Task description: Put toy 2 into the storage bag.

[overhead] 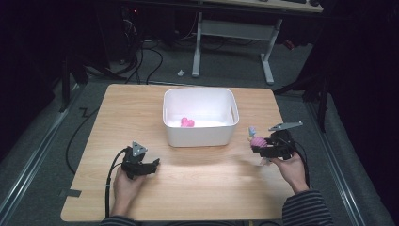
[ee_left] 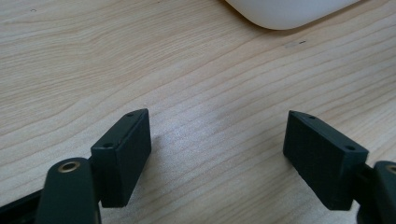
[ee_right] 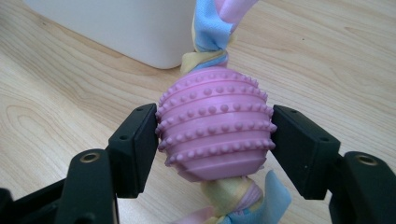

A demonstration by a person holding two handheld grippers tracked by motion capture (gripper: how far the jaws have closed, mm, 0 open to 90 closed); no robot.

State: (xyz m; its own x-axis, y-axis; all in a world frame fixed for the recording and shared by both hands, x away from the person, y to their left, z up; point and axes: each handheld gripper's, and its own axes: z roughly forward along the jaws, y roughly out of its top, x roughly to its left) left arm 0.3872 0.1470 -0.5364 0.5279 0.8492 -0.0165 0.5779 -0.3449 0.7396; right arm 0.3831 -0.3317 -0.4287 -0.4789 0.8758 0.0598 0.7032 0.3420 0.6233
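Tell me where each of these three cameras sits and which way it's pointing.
High view: above the person's side, looking forward and down on the table; both hands show.
Left gripper view: rides the left gripper, facing bare tabletop, jaws open.
Right gripper view: rides the right gripper, facing the clamped pink knobbed ball toy.
Shared: the white bin appears in all three.

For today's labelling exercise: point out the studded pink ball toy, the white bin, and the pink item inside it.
studded pink ball toy [ee_right: 215, 126], right gripper view, ribbed middle.
white bin [overhead: 197, 133], high view, front wall.
pink item [overhead: 187, 122], high view, its centre.
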